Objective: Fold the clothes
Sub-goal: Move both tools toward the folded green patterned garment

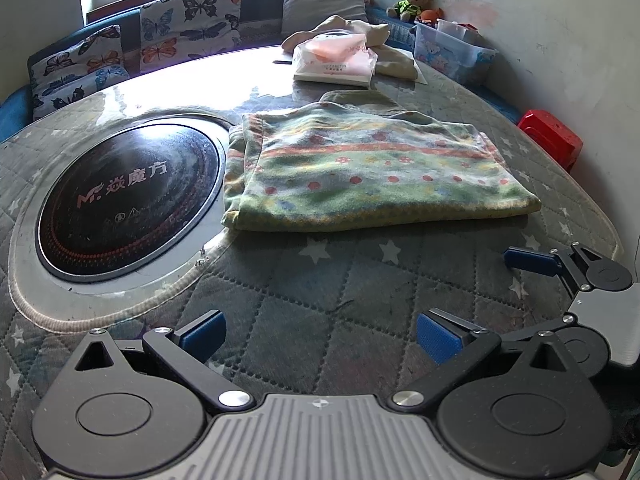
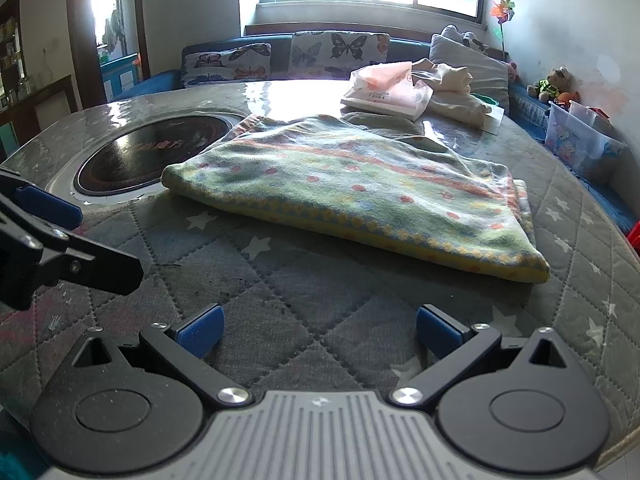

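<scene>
Folded garment (image 1: 360,172) lies on my quilted desk (image 1: 320,292).
My left gripper (image 1: 320,334) and right gripper (image 2: 320,330) hover before it, jaws spread, empty.

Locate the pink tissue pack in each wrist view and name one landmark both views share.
Left wrist: tissue pack sits upper centre, behind the folded green garment.
Right wrist: tissue pack sits upper right of centre, behind the garment.
Shared landmark: round black cooktop.

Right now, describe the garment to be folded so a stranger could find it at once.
On the quilted round table, beside the black induction hob, lies a folded fleece garment. Its green and orange stripes with red dots distinguish it from the plain cream cloth behind.
</scene>
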`<action>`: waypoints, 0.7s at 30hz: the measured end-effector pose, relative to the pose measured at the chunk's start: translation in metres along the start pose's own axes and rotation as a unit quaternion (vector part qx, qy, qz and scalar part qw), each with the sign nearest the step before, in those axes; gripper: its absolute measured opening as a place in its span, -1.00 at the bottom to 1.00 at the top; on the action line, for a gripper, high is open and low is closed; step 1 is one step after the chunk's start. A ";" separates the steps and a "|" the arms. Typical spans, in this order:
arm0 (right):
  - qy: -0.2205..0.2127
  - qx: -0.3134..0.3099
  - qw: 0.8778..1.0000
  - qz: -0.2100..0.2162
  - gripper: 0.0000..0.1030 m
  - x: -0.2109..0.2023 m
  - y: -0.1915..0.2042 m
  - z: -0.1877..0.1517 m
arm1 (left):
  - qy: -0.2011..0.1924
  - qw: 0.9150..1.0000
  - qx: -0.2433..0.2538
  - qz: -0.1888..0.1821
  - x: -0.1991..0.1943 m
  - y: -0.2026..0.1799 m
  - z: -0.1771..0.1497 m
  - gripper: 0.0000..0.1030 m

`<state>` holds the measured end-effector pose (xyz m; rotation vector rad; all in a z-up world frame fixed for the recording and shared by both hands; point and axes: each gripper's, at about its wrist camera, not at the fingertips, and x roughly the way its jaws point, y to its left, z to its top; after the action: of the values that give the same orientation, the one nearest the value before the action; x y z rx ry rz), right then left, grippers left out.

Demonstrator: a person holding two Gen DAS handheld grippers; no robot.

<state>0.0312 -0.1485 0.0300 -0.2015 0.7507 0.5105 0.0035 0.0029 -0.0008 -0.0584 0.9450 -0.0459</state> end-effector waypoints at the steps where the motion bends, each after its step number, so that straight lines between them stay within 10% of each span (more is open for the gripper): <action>1: 0.002 -0.001 1.000 0.000 1.00 0.000 0.000 0.001 | 0.001 1.000 0.000 -0.001 0.001 0.001 0.001 1.00; 21: 0.003 -0.011 1.000 0.019 0.70 0.005 -0.017 0.059 | -0.060 0.997 0.037 0.031 0.003 0.009 0.059 0.94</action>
<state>0.0780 -0.1402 0.0685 -0.2104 0.7568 0.5550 0.0530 0.0139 0.0307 0.0362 0.8237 -0.0194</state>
